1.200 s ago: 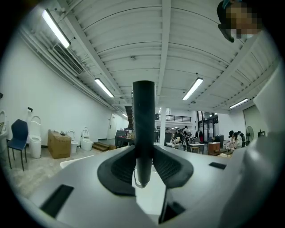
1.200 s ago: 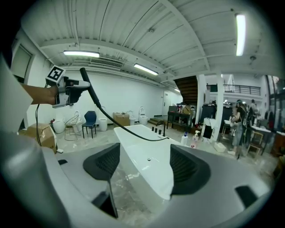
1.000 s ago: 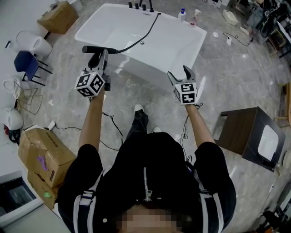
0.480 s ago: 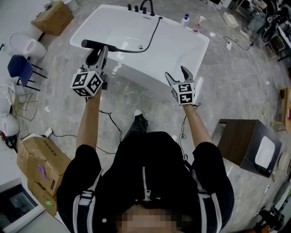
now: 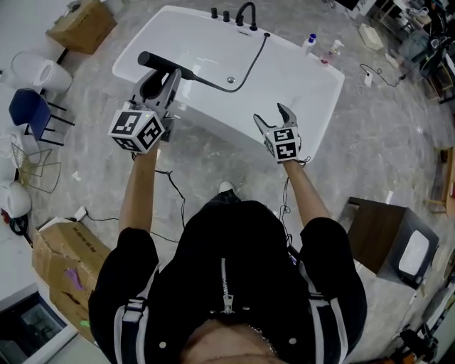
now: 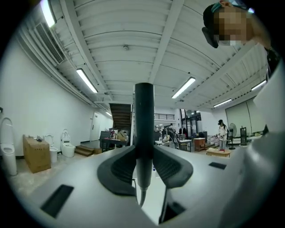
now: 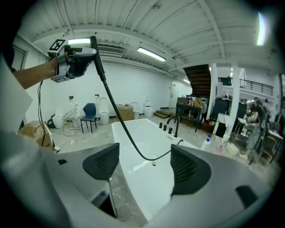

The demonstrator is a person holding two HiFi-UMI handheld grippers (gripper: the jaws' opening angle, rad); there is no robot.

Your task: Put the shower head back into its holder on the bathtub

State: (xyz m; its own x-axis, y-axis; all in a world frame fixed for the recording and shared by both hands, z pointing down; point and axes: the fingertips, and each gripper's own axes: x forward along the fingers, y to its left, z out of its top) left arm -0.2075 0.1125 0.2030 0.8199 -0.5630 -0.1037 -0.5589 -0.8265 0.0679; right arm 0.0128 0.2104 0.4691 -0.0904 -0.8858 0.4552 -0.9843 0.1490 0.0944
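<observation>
While the left gripper (image 5: 162,79) is clamping the black shower head (image 6: 144,129) between its jaws, the right gripper (image 5: 276,116) is hanging empty, jaws apart. The holder is probably lying well beyond both jaws, on the bathtub (image 5: 298,78) rim; carrying the head hose-end down is advisable.

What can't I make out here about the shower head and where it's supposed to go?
- The holder: in the head view, the black fittings on the bathtub far rim are too small to tell it apart.
- Spray face of the shower head: only a thin dark bar in the head view; the left gripper view shows just its stem, clamped by the left gripper.
</observation>
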